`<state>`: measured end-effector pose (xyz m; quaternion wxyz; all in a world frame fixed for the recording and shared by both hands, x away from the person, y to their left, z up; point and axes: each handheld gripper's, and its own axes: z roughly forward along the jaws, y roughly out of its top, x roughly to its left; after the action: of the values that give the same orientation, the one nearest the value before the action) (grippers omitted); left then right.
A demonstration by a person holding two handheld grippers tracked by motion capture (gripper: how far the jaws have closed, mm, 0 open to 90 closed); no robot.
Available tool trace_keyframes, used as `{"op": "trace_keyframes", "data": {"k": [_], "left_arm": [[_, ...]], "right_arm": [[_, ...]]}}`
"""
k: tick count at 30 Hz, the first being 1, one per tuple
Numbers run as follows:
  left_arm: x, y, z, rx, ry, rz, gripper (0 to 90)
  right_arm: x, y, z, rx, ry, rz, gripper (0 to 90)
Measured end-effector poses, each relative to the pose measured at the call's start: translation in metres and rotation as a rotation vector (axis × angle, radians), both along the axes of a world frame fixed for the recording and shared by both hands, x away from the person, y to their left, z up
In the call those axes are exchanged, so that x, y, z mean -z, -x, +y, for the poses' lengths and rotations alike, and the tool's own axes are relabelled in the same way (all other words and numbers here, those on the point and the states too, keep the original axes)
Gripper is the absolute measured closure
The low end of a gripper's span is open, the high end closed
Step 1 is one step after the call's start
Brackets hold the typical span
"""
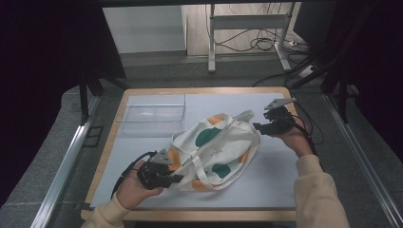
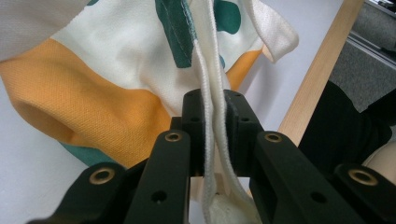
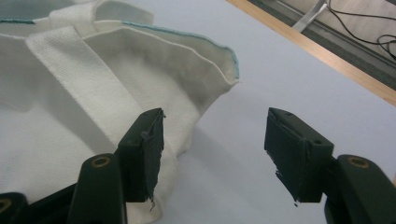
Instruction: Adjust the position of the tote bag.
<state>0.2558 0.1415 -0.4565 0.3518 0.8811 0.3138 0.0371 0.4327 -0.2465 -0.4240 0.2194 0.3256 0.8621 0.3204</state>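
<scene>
Left to right across the table (image 1: 142, 199): the left gripper (image 1: 177, 178) is clamped on the white strap (image 2: 212, 140) at the near left end of the tote bag (image 1: 216, 152), pinning that end so the cloth can probably be pulled taut. The bag lies flat near the table's middle, its long axis running from near left to far right, the open mouth (image 3: 187, 51) toward the far right. There the right gripper (image 1: 259, 127) hangs just beside the mouth, jaws apart with nothing between them, seemingly poised to take the rim. A clear tray (image 1: 152, 114) sits far left, apart from the bag.
</scene>
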Motion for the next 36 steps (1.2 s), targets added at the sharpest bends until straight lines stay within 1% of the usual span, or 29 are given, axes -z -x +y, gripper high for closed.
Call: {"op": "trace_keyframes", "data": {"k": [3, 4, 7, 9, 10, 11, 12, 13, 14, 15, 16, 18, 19, 20, 21, 22, 23, 24, 26, 28, 29, 30, 31, 32, 33, 34, 35, 36], "left_arm": [[0.000, 0.000, 0.000, 0.002, -0.002, -0.001, 80.7], [-0.001, 0.000, 0.000, 0.002, -0.002, -0.003, 80.7], [0.000, 0.000, 0.000, 0.003, 0.000, -0.001, 80.7], [0.000, -0.001, 0.001, 0.004, 0.001, -0.002, 80.7], [0.000, 0.000, 0.001, 0.004, 0.001, -0.003, 80.7], [-0.001, 0.000, 0.001, 0.004, 0.002, -0.004, 80.7], [-0.001, 0.000, 0.001, 0.004, 0.002, -0.004, 80.7], [0.000, 0.000, 0.001, 0.004, 0.002, -0.003, 80.7], [0.000, 0.000, 0.001, 0.005, 0.002, -0.003, 80.7], [0.000, -0.001, 0.001, 0.005, 0.002, -0.002, 80.7], [0.000, -0.001, 0.001, 0.006, 0.002, -0.002, 80.7], [-0.001, -0.001, 0.001, 0.006, 0.001, -0.002, 80.8], [-0.001, -0.001, 0.001, 0.007, 0.000, -0.002, 80.8], [-0.001, -0.001, 0.001, 0.007, 0.000, -0.002, 80.8], [0.000, -0.001, 0.001, 0.006, 0.001, -0.002, 80.8], [0.000, -0.001, 0.001, 0.006, 0.001, -0.002, 80.9], [0.000, -0.001, 0.001, 0.006, 0.002, -0.002, 81.0], [0.000, -0.001, 0.001, 0.005, 0.003, -0.001, 81.0], [0.000, -0.001, 0.001, 0.006, 0.003, 0.002, 81.1], [0.000, -0.001, 0.001, 0.007, 0.002, 0.002, 81.1], [0.000, -0.002, 0.001, 0.005, 0.004, 0.004, 81.1], [0.000, -0.002, 0.001, 0.004, 0.006, 0.004, 81.2], [0.000, -0.002, 0.001, 0.003, 0.006, 0.004, 81.2], [0.000, -0.002, 0.001, 0.004, 0.006, 0.005, 81.3], [0.000, -0.002, 0.001, 0.004, 0.006, 0.006, 81.3], [0.001, -0.002, 0.001, 0.003, 0.006, 0.006, 81.3], [0.001, -0.002, 0.001, 0.004, 0.004, 0.006, 81.4], [0.001, -0.003, 0.001, 0.005, 0.003, 0.006, 81.5]], "right_arm": [[-0.001, -0.003, 0.003, -0.003, 0.005, 0.003, 38.9], [-0.002, -0.007, 0.004, 0.000, -0.006, 0.008, 40.3], [-0.002, -0.013, 0.006, -0.007, 0.010, 0.018, 41.5], [-0.002, -0.015, 0.007, -0.008, 0.005, 0.021, 42.4], [-0.002, -0.017, 0.008, -0.013, 0.006, 0.027, 42.4], [-0.002, -0.020, 0.010, -0.020, 0.017, 0.021, 42.8], [-0.002, -0.022, 0.010, -0.024, 0.014, 0.031, 42.8], [-0.002, -0.022, 0.010, -0.024, 0.014, 0.031, 42.8], [-0.002, -0.025, 0.011, -0.035, 0.027, 0.038, 42.8], [-0.002, -0.025, 0.011, -0.035, 0.027, 0.038, 42.8], [-0.002, -0.030, 0.011, -0.048, 0.018, 0.049, 43.0], [-0.002, -0.032, 0.011, -0.053, 0.020, 0.055, 43.1], [-0.002, -0.034, 0.012, -0.064, 0.031, 0.058, 43.7], [-0.002, -0.036, 0.012, -0.075, 0.028, 0.060, 43.9], [-0.001, -0.040, 0.013, -0.087, 0.028, 0.075, 44.1], [0.000, -0.042, 0.014, -0.092, 0.042, 0.078, 44.5], [0.001, -0.044, 0.015, -0.107, 0.049, 0.085, 44.6], [0.001, -0.044, 0.015, -0.107, 0.049, 0.085, 44.6], [0.003, -0.051, 0.017, -0.126, 0.078, 0.089, 44.5], [0.005, -0.054, 0.017, -0.142, 0.050, 0.094, 44.8], [0.005, -0.054, 0.017, -0.142, 0.050, 0.094, 44.8], [0.009, -0.057, 0.019, -0.155, 0.053, 0.094, 47.1], [0.011, -0.058, 0.020, -0.162, 0.070, 0.092, 50.2], [0.014, -0.059, 0.021, -0.164, 0.076, 0.092, 54.4], [0.015, -0.059, 0.022, -0.172, 0.072, 0.105, 59.6], [0.015, -0.059, 0.022, -0.172, 0.072, 0.105, 59.6], [0.016, -0.060, 0.023, -0.188, 0.068, 0.110, 62.0], [0.017, -0.060, 0.025, -0.192, 0.086, 0.099, 69.2]]}}
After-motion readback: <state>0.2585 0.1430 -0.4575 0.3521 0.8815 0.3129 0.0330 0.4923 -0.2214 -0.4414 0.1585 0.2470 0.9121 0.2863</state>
